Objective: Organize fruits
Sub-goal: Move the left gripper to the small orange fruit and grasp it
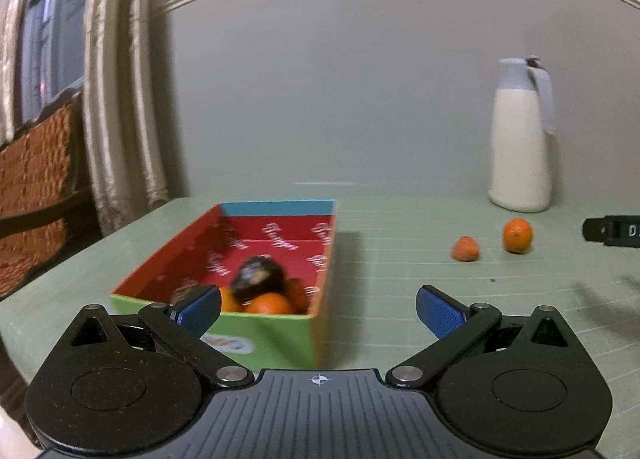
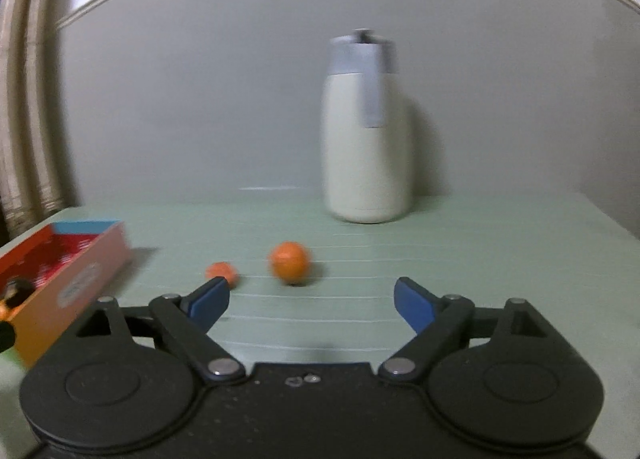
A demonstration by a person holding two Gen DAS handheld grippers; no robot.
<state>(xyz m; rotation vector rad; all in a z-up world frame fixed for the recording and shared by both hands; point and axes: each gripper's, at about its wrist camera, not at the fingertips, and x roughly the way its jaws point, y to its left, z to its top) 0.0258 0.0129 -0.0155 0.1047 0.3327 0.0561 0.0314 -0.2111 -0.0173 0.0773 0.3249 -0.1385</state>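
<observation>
A colourful cardboard box (image 1: 256, 333) with a red lining stands on the green table and holds several orange fruits (image 1: 269, 303) and a dark fruit (image 1: 258, 277). My left gripper (image 1: 318, 311) hangs open just in front of the box, nothing between its blue pads. To the right lie a round orange (image 1: 517, 235) and a smaller reddish-orange fruit (image 1: 465, 248). In the right wrist view the orange (image 2: 291, 257) and the small fruit (image 2: 222, 271) lie a little beyond my open, empty right gripper (image 2: 312, 301). The box (image 2: 70, 279) sits at its left.
A tall cream jug (image 2: 366, 139) with a grey lid and handle stands against the back wall. A wicker basket (image 1: 36, 195) and a curtain are off the table's left. A black part of the other gripper (image 1: 612, 231) shows at the right edge.
</observation>
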